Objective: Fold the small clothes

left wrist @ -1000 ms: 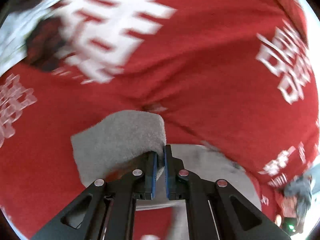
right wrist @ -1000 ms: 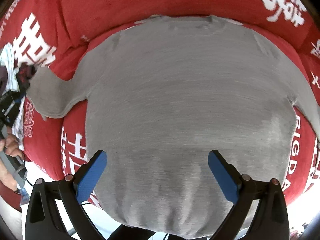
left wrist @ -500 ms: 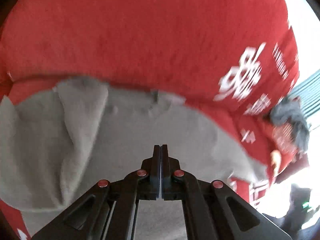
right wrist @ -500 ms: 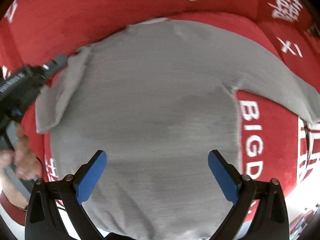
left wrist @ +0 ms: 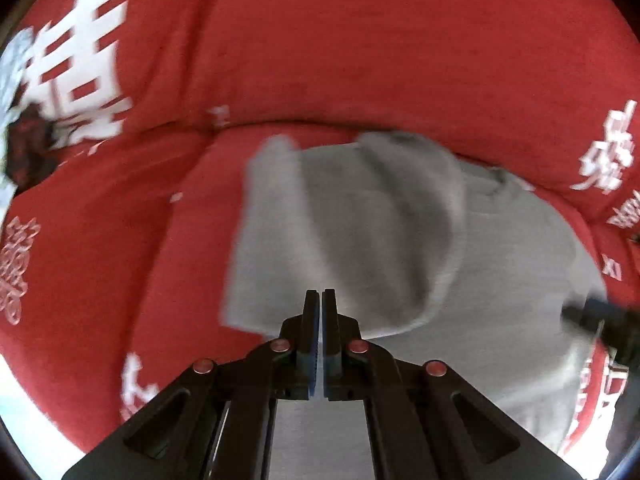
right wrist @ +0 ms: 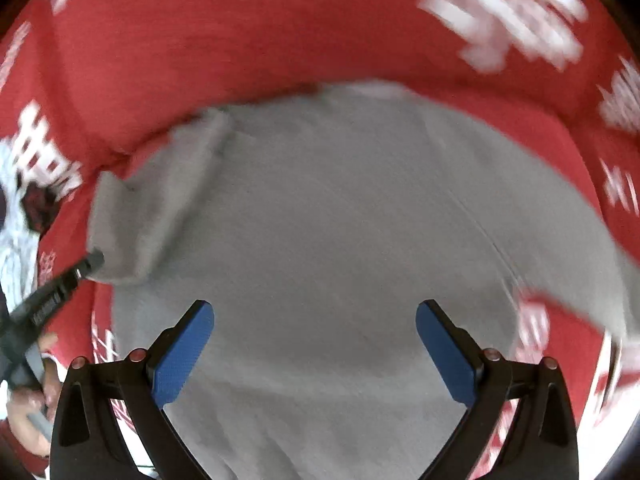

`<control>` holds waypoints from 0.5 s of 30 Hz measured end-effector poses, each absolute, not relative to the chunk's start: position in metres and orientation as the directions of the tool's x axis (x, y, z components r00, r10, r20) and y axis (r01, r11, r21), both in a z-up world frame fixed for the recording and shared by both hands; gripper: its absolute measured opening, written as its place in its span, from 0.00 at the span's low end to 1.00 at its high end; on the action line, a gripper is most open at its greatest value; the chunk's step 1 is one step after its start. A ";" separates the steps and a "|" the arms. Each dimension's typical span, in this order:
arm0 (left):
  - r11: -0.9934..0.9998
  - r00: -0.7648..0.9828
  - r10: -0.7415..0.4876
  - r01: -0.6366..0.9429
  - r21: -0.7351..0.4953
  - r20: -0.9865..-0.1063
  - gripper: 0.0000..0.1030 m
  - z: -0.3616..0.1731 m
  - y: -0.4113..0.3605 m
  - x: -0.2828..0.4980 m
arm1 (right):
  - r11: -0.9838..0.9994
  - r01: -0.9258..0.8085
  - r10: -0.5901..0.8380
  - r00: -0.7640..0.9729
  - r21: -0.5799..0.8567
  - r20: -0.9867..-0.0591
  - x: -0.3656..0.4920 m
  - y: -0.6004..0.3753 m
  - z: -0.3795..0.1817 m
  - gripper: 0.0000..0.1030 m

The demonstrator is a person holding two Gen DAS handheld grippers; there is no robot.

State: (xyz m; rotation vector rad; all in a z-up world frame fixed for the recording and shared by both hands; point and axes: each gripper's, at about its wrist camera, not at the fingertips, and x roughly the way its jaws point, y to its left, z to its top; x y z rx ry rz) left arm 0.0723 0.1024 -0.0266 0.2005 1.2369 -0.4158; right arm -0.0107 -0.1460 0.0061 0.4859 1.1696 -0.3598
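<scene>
Gray sweater [right wrist: 340, 248] is laid flat on red cover [right wrist: 240, 40], 1 sleeve [left wrist: 340, 220] folded inward just ahead of left gripper [left wrist: 319, 300], pressed together, seemingly empty; right gripper [right wrist: 316, 344] is spread above the body, the unfolded sleeve lying to its right.

Red cloth [left wrist: 360, 60] with white printed characters [left wrist: 84, 64], covering the whole surface.
A white-patterned fabric heap [right wrist: 16, 216] with a dark patch lies at the cloth's left edge; further white lettering [right wrist: 508, 12] marks its far right side.
</scene>
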 end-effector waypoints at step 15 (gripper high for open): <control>0.958 0.253 -0.096 0.285 -0.021 -0.963 0.01 -0.040 0.142 0.090 | 0.897 0.418 -0.020 0.363 0.144 -0.932 0.124 -0.128 -0.040 0.13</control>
